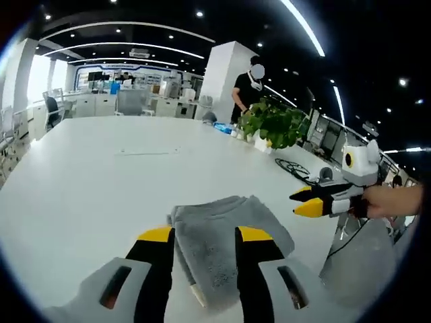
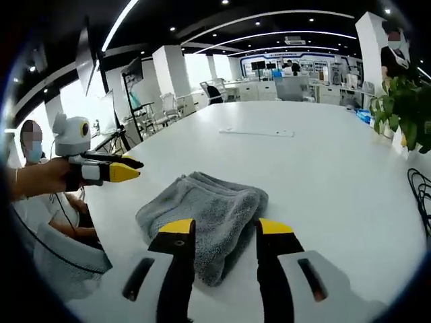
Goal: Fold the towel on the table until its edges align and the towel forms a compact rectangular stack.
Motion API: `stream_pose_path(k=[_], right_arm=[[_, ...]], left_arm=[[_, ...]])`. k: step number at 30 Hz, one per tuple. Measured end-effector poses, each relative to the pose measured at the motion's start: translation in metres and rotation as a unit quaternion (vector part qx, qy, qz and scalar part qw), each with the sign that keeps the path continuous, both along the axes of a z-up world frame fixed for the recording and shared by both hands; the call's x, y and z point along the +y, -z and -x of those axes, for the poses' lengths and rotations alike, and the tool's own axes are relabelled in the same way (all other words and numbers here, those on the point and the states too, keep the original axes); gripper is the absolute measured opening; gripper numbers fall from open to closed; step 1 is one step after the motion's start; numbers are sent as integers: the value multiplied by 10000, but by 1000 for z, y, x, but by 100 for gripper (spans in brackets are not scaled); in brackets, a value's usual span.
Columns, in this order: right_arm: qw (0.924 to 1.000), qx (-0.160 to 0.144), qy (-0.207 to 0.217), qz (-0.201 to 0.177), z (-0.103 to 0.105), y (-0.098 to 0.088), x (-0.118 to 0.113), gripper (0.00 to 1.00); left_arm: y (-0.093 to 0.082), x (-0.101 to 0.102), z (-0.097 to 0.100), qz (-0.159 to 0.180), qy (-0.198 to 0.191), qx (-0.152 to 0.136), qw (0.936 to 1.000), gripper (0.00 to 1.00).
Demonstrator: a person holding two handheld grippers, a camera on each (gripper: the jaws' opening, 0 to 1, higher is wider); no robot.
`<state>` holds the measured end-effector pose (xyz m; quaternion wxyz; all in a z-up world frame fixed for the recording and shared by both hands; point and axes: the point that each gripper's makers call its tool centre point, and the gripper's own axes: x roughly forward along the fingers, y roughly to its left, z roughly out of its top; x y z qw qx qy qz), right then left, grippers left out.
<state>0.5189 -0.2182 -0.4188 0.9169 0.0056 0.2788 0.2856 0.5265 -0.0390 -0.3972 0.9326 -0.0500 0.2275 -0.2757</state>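
Note:
A grey towel (image 1: 229, 232) (image 2: 202, 202) lies folded in a thick, slightly uneven bundle on the white table (image 1: 94, 175) (image 2: 323, 175). My left gripper (image 1: 205, 235) hovers just over the towel's near edge, jaws wide apart with nothing between them. My right gripper (image 2: 227, 229) is likewise open over the towel's other side. Each gripper also appears in the other's view, held in a hand off the table edge: the right gripper (image 1: 308, 200) and the left gripper (image 2: 126, 168), both apart from the towel.
A potted plant (image 1: 273, 124) (image 2: 407, 108) and a black cable (image 1: 296, 168) (image 2: 419, 192) sit along one table edge. One person (image 1: 249, 84) stands behind the plant. A thin flat strip (image 1: 145, 153) (image 2: 256, 132) lies mid-table. Desks and chairs fill the office beyond.

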Motion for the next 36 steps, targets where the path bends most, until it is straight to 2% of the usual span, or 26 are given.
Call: stream_pose_path(k=[1, 3, 5, 7, 8, 12, 14, 16, 20, 23, 27, 32, 36], right_arm=[[10000, -19, 17, -5, 2, -1, -2, 37], [9999, -107, 26, -40, 9, -8, -6, 40], [9990, -429, -75, 65, 13, -14, -7, 51], [9986, -505, -153, 89, 25, -17, -6, 65], [9985, -510, -161, 87, 28, -18, -6, 68], [9988, -456, -190, 47, 43, -16, -9, 69], [9993, -350, -114, -43, 50, -13, -12, 70], [9995, -304, -76, -59, 55, -11, -14, 71], [9996, -240, 110, -45, 63, -7, -20, 75], [9993, -262, 259, -42, 66, -7, -24, 82], [9994, -214, 271, -48, 72, -5, -22, 82], [9987, -253, 440, 35, 70, -6, -26, 88], [9985, -268, 482, -59, 71, -8, -24, 88]], left_arm=[[-6, -2, 2, 11, 34, -134, 9999, 44], [-5, -2, 6, 50, 104, -188, 9998, 47], [-8, -4, 15, 170, 75, -169, 9997, 48], [-11, -8, 26, 205, 45, -202, 9996, 52], [-11, -5, 29, 177, 14, -225, 9996, 56], [-10, 6, 40, 190, -133, -316, 9992, 75], [-5, 11, 50, 238, -156, -259, 9993, 78], [-1, 13, 57, 143, -115, -219, 9996, 82], [-3, 20, 64, -27, -181, -342, 9992, 94], [-2, 25, 64, 49, -352, -315, 9989, 94], [-2, 29, 63, 1, -390, -383, 9985, 100], [1, 31, 66, -149, -384, -364, 9985, 100], [2, 35, 68, -60, -460, -314, 9984, 100]])
